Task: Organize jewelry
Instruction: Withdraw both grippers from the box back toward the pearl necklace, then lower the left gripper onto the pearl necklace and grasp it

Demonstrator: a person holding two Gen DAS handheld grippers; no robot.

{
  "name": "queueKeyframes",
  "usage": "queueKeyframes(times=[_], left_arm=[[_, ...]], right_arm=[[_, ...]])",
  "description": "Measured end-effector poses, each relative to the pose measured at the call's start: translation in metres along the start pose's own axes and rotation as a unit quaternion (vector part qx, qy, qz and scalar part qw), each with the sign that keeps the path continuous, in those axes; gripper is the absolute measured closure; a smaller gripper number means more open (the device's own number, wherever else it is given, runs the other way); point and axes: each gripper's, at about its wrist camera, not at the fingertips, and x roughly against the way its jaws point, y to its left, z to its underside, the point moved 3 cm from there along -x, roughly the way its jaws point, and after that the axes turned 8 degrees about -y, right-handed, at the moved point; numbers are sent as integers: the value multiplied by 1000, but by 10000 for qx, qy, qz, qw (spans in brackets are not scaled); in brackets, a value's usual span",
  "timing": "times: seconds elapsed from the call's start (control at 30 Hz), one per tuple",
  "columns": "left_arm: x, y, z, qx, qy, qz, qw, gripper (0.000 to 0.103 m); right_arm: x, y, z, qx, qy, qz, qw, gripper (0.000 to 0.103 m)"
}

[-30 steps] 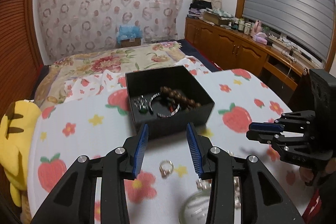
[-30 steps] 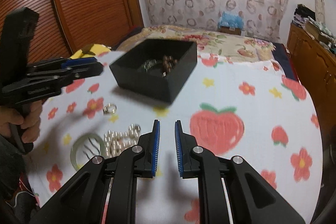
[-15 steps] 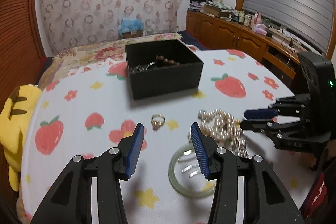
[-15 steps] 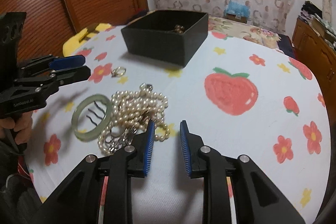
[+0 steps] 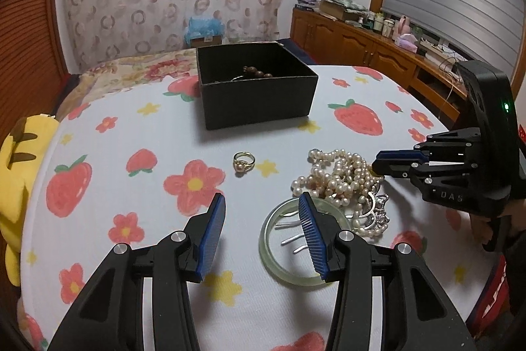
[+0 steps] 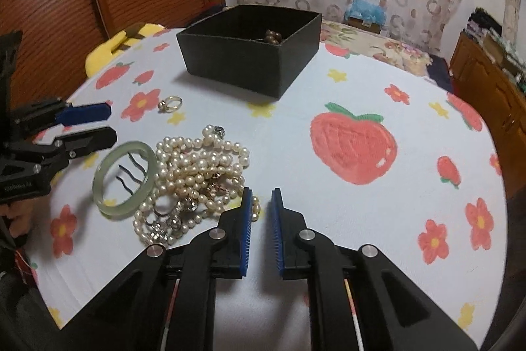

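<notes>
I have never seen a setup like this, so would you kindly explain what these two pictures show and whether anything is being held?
There is no robot: a person holds a two-finger claw in each hand, and each claw carries a camera looking along its fingers. One picture is from the left claw, the other from the right claw.

On the strawberry-print tablecloth lie a pale green jade bangle, a pile of white pearl strands, a small gold ring and an open black box with brown beads inside.

Neither claw holds anything. The left stands open over the cloth; the right is nearly closed beside the pearls, with nothing between its fingers.
</notes>
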Motion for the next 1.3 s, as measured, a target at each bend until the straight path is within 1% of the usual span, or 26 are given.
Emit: queueKeyframes(times=[0.03,0.1,0.27,0.4,0.6,0.67,0.73,0.83,0.97,1.03,1.2,1.3], left_arm=[[0,-1,-1,-1,1,11,10000,59],[-1,-4,-3,-30,-9,11,10000,59],[-2,-10,-5,-69,-30,13,10000,59],[-2,-11,-5,-73,-10,7,10000,59],[-4,-13,-4,-75,14,23,10000,59],[-5,-14,-5,-80,22,51,10000,59],[-6,-14,-7,-84,12,70,9999,59],[-7,-15,-11,-65,2,109,9999,59],[-12,-15,-15,-7,36,203,9998,59],[-15,-17,-18,-7,66,257,9996,59],[-29,-23,-26,61,220,460,9987,59],[-38,-27,-25,76,364,524,9979,61]], right_arm=[[1,-2,1,32,18,65,10000,97],[4,-9,4,-8,19,119,9999,97],[9,-22,8,-147,-42,111,9998,97],[11,-22,6,-205,-139,6,9997,97],[7,-15,2,-75,-72,4,9999,96],[6,-15,2,-15,-20,48,10000,94],[5,-15,2,-13,13,41,10000,84],[3,-12,5,81,40,32,10000,82],[3,-9,4,198,62,119,9997,83],[3,-6,5,260,66,66,9996,94],[4,-5,7,230,-28,68,9997,95],[4,-6,9,177,-97,34,9998,95]])
